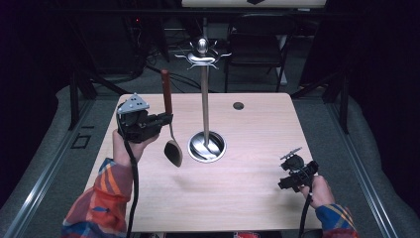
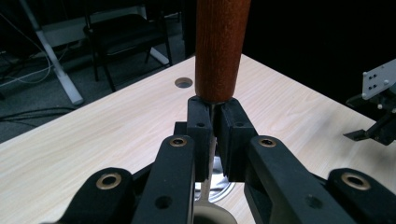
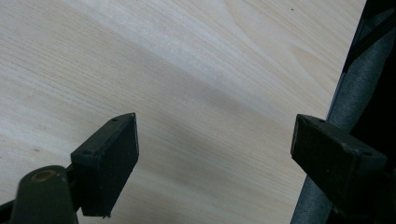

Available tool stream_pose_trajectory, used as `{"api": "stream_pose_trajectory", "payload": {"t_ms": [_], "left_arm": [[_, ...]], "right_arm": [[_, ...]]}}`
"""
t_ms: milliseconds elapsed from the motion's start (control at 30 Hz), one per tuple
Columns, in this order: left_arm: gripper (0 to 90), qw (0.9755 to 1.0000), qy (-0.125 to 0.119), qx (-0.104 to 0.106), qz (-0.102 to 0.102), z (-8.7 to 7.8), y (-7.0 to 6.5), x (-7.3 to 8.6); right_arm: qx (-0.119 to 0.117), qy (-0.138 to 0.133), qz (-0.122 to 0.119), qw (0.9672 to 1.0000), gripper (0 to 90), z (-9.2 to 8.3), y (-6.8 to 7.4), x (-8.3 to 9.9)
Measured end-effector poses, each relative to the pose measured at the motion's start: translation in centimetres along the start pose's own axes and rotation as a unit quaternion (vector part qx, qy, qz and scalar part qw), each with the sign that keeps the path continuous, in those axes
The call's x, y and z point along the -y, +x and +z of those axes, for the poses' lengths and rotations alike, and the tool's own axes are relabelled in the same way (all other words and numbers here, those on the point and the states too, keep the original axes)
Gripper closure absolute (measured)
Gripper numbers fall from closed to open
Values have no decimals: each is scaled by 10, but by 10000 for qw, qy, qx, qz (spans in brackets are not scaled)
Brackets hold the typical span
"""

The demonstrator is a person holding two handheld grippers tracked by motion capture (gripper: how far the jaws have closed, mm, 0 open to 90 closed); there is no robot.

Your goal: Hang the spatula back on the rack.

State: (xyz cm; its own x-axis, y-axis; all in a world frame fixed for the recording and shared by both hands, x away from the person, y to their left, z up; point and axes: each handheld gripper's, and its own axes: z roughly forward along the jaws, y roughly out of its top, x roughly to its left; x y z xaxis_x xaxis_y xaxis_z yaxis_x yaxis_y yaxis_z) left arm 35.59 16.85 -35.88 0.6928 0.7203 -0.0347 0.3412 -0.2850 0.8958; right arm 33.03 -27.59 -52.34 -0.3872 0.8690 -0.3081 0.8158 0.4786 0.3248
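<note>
Gripping a wood-handled steel ladle, left tongs clench its thin neck; right tongs gape.

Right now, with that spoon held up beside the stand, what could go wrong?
The left gripper pinches only the spoon's thin metal neck, just below the wooden handle, so the spoon might swivel or slip. Its bowl hangs close to the stand, so a swing could knock the pole.
</note>
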Motion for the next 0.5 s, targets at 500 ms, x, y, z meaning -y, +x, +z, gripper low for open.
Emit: {"api": "stream_pose_trajectory", "payload": {"t_ms": [500], "left_arm": [[843,9999,-16,86,108,11,-6,-11]], "right_arm": [[39,-122,112,9999,146,1,1,1]]}}
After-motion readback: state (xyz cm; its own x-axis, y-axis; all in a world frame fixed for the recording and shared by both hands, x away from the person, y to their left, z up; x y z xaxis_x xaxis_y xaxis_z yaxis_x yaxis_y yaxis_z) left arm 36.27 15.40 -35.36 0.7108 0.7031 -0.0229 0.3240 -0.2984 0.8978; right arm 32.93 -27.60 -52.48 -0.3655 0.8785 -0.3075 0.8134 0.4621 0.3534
